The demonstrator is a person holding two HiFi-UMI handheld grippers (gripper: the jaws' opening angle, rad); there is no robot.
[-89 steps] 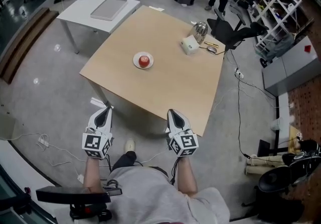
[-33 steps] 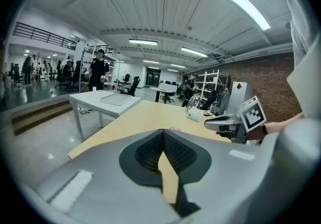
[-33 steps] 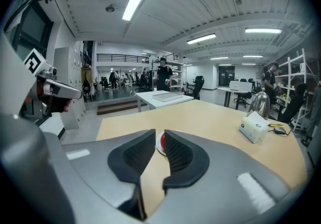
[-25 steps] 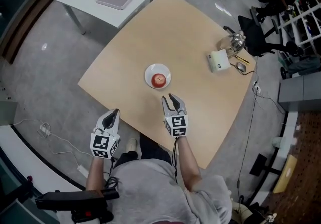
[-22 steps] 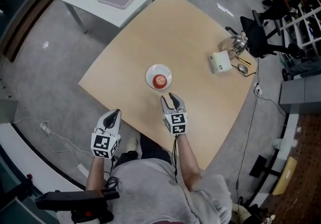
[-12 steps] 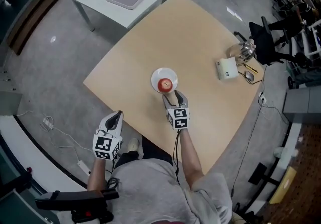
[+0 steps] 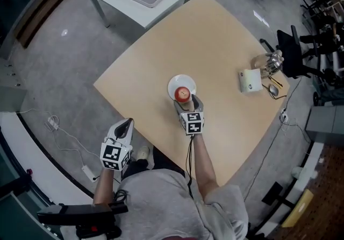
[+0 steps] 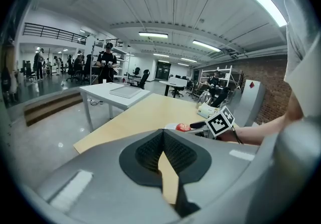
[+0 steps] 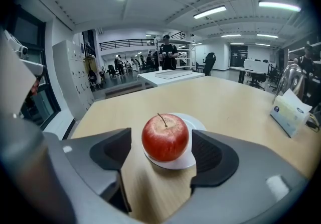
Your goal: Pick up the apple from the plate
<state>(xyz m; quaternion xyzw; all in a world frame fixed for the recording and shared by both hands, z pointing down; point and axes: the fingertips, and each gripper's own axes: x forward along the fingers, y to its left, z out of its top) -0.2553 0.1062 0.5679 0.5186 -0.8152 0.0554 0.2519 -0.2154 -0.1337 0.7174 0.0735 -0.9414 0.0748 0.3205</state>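
- Apple (image 9: pixel 165 138) sits on the plate (image 9: pixel 197 123), mid-tabletop (image 7: pixel 215 45).
- Right tongs (image 9: pixel 161 153), just opening, stand wide at the plate's near edge, jaws either side of the fruit.
- Left tongs (image 8: pixel 163 140) closed, empty, well apart from the plate.

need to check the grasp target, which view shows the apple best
The right gripper view: the apple sits close and centred, stem up, on its plate. The head view shows it small, from above; the left gripper view shows only a distant red speck.
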